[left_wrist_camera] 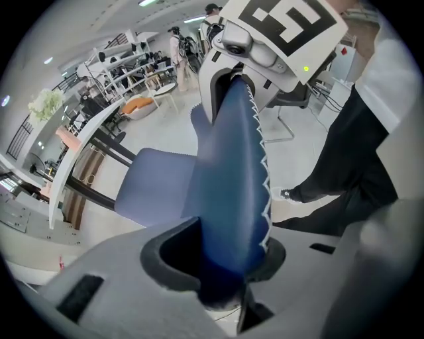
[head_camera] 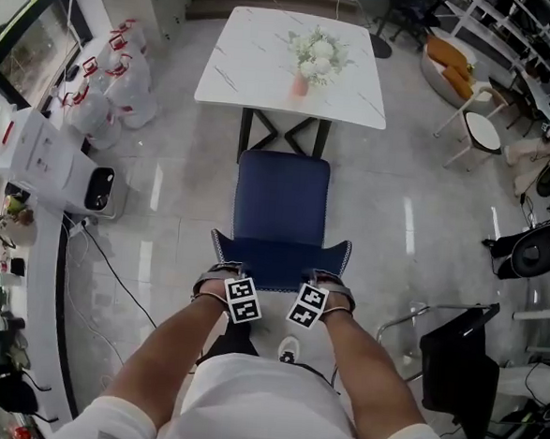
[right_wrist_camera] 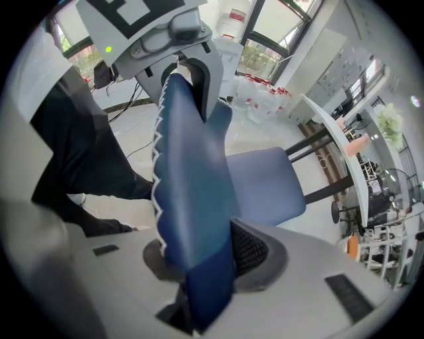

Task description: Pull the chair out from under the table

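Forearms [head_camera: 180, 346]: bare, reaching down from a white shirt [head_camera: 262, 405] at the bottom edge of the head view, one to each gripper.
Left gripper [head_camera: 226, 274]: jaws clamped over the top edge of the backrest [head_camera: 280, 258], near its left corner.
Right gripper [head_camera: 332, 284]: jaws closed on the same top edge near the right corner, the meshed pad pressed against the upholstery.
Chair [head_camera: 281, 197]: dark blue with white zigzag trim on the backrest. It stands on the glossy pale floor [head_camera: 418, 186] just before the near edge of the table [head_camera: 257, 67], its seat out from beneath the top.
Facing: seat front toward the table, backrest toward the person. The long axis runs straight from table to person, square with the near edge.
Table: white marbled top on black crossed legs, with a vase of white flowers [head_camera: 313, 59] toward its right edge.
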### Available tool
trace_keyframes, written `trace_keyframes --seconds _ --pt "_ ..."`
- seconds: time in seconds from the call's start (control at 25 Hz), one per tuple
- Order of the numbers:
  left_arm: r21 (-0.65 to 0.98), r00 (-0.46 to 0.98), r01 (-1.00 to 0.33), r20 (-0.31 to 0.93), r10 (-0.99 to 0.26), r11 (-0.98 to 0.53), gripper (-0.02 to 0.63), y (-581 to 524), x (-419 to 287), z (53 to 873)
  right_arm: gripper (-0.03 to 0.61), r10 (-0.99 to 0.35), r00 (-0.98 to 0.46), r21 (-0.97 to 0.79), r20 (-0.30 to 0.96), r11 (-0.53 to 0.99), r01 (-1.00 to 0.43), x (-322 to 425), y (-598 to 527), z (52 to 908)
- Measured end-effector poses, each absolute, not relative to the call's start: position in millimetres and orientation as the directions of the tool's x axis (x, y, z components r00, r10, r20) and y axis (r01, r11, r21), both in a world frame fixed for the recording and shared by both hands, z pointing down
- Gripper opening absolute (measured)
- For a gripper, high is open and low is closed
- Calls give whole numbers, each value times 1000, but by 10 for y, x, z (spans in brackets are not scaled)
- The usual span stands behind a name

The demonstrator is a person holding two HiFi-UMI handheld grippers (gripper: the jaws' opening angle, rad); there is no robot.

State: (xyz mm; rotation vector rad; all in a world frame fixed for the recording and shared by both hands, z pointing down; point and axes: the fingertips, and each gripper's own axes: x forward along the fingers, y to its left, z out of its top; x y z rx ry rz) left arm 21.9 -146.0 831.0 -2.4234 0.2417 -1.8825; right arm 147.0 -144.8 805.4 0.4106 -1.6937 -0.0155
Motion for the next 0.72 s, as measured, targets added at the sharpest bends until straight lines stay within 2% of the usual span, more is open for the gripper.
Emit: trace_keyframes --seconds 0.72 --pt "-127 228 -153 960 -160 -980 118 -480 353 8275 133 -245 -159 204 957 951 -234 1591 -516 7994"
